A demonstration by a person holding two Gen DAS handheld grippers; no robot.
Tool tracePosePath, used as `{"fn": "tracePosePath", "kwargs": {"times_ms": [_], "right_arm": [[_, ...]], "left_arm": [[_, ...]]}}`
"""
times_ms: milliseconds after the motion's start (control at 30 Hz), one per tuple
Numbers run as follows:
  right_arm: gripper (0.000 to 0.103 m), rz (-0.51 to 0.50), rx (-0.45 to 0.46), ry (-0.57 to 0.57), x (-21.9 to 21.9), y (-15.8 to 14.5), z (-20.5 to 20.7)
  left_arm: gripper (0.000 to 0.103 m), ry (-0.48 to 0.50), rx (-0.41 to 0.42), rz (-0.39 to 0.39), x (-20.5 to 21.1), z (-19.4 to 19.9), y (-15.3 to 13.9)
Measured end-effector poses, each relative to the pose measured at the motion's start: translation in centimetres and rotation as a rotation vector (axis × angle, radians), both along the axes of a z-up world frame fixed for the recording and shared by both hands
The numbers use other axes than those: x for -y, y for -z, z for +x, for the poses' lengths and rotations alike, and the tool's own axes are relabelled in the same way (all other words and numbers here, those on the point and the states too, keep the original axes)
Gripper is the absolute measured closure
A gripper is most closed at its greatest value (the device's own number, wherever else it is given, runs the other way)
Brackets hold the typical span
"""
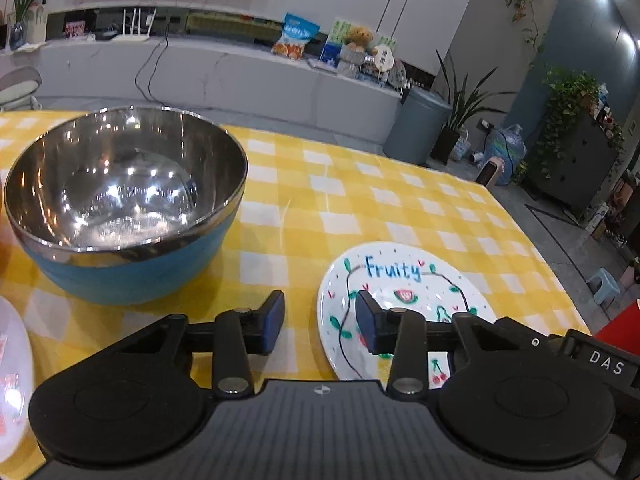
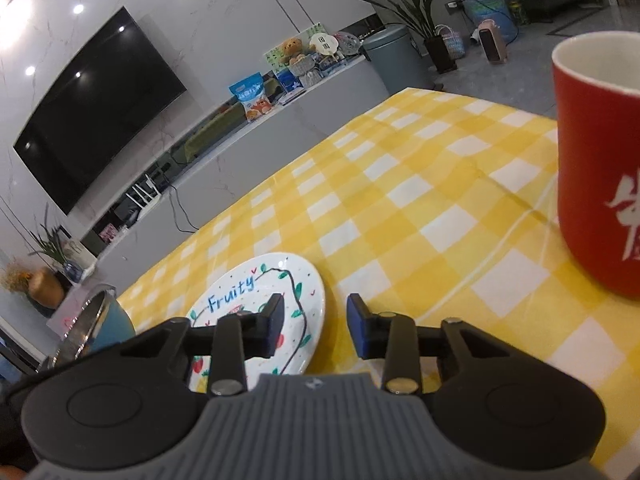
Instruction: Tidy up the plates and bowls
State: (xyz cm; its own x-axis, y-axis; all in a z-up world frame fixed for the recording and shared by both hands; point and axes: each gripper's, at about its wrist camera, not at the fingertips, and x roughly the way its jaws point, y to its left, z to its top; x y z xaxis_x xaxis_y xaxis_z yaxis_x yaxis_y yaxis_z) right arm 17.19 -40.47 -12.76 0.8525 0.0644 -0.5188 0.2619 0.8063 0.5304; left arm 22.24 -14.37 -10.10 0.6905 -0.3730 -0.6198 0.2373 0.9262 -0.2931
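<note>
So going from the left: there's a sliver of a white plate (image 1: 12, 380) at the 9 o'clock edge of the left wrist view, then the big steel bowl (image 1: 124, 204) with the blue outside sitting up around 10–11 o'clock from the left gripper (image 1: 320, 322). That gripper is spread wide with nothing between its pads. The "Fruity" plate (image 1: 404, 280) lies flat on the yellow checked tablecloth (image 1: 380, 208) at about 1 o'clock, and the gripper's own right pad hangs over the plate's near-left part, can't tell if it's touching.

Over on the right wrist view, the right gripper (image 2: 316, 326) is also wide open and empty. Same plate sits at 11 o'clock from it, its left pad hanging over the rim. A red mug (image 2: 600, 168) stands off at 2 o'clock.

My guess: the plate sits between both grippers, and both look about equally near. It's round, so no long axis; it's all about catching the rim edge.
</note>
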Motion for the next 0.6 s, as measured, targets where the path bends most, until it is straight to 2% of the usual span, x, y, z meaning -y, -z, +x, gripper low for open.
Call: {"fn": "tracePosePath", "kwargs": {"times_ms": [133, 233, 267, 367, 500, 600], "right_arm": [[0.081, 0.039, 0.008, -0.018, 0.3, 0.5, 0.5], [0.087, 0.022, 0.016, -0.015, 0.1, 0.6, 0.5], [0.09, 0.018, 0.013, -0.011, 0.0, 0.6, 0.4], [0.095, 0.025, 0.0, -0.002, 0.2, 0.6, 0.4], [0.095, 0.042, -0.019, 0.003, 0.2, 0.5, 0.2], [0.095, 0.042, -0.037, -0.001, -0.1, 0.3, 0.0]], "left_arm": [[0.069, 0.008, 0.009, -0.015, 0.0, 0.2, 0.2], [0.075, 0.028, 0.02, -0.005, 0.3, 0.0, 0.2], [0.082, 0.039, 0.018, -0.009, 0.5, -0.1, 0.2], [0.082, 0.029, 0.016, -0.001, 0.8, -0.3, 0.1], [0.083, 0.016, -0.003, -0.03, 0.1, -0.6, -0.4], [0.083, 0.016, -0.003, -0.017, -0.1, -0.8, -1.1]]}}
